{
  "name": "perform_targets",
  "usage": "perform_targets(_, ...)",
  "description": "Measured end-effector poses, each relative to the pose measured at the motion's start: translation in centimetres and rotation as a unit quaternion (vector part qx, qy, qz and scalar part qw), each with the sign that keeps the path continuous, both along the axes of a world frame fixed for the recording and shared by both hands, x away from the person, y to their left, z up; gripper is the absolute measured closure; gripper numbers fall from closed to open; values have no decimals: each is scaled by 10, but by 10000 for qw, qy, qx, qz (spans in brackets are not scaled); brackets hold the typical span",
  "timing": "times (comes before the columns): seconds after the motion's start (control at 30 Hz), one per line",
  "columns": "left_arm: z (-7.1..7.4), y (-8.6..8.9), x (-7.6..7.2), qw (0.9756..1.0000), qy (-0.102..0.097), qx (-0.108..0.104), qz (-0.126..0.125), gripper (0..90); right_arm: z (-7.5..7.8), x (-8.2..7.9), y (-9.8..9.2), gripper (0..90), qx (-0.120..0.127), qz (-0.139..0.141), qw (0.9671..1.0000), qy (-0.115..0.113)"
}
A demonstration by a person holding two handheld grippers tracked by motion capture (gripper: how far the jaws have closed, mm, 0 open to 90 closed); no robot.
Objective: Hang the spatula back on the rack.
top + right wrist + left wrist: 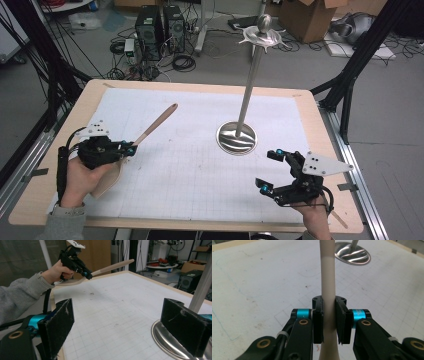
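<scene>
A pale spatula with a wooden-tipped handle (152, 125) is held off the table at the left, handle pointing up and away toward the far side. My left gripper (129, 148) is shut on the spatula's handle (328, 285), both pads pressed against it; the blade hangs below the hand. The right gripper view catches the same spatula (110, 267) raised above the table in the left gripper (87, 275). My right gripper (270, 171) stands open near the front right of the table, nothing between its pads (58, 325). A metal stand (250, 85) with a round base (236, 138) rises mid-table.
A white gridded mat (200, 160) covers the wooden table (320, 145). The stand's base (167, 340) lies close to my right gripper's far jaw. Computers, cables and cardboard boxes sit on the floor beyond the table's far edge.
</scene>
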State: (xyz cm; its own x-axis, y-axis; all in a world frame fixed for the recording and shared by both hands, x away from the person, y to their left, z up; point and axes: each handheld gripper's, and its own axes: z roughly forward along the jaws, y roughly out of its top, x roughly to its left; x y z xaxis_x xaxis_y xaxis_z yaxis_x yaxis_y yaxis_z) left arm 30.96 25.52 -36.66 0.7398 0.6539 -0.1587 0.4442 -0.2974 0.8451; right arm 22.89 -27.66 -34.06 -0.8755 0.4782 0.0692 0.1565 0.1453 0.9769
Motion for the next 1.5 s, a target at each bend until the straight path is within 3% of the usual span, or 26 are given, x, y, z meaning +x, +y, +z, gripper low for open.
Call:
perform_targets(0.4,9,-13,-6,9996,-189,-161,-143,780,2,-1,0,108,5,5,10000,0)
perform_targets(0.67,15,-27,-3,9991,-251,-43,-332,780,2,-2,-2,107,1,6,10000,-23)
perform_targets(1.03,41,-49,1,9974,-382,-142,-602,780,3,-3,-6,107,46,-12,10000,-3)
perform_targets(1.27,52,-55,2,9969,-456,-168,-625,779,3,-3,-5,108,33,14,10000,-17)
perform_targets(1.5,72,-57,1,9947,-582,-437,-720,780,3,-3,-5,108,30,18,10000,-16)
